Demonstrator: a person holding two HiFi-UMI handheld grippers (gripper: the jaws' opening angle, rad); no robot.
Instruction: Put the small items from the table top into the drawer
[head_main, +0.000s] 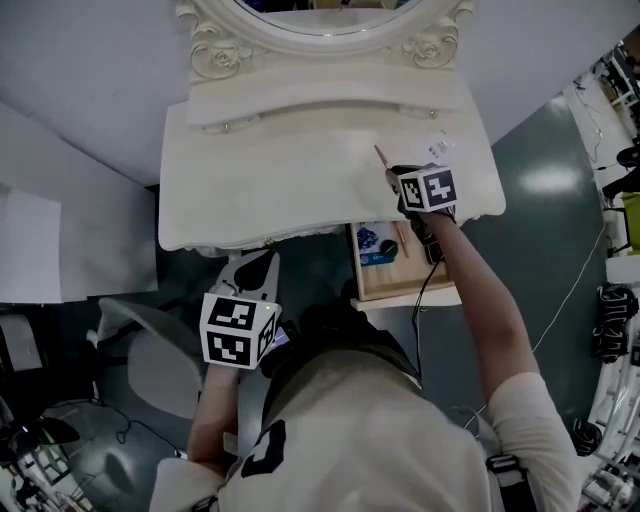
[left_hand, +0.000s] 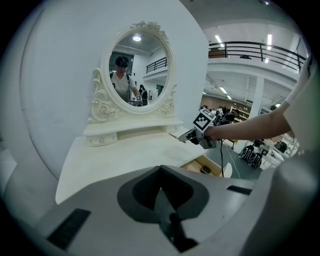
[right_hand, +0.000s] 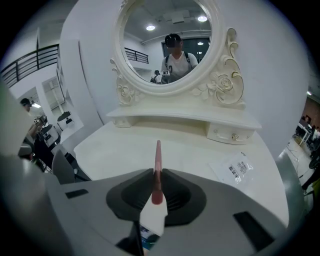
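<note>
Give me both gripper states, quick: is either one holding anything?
Left gripper: shut, nothing between the jaws.
Right gripper: shut on the pink-tipped tube.

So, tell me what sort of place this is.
Probably a big lab or workshop hall, not a bedroom: the vanity and mirror stand near a mezzanine railing and strip lights.

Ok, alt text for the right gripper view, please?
The right gripper is shut on a slim pink-capped tube, held above a white dressing table. A clear sachet lies on the tabletop to the right, and an ornate oval mirror stands behind.
</note>
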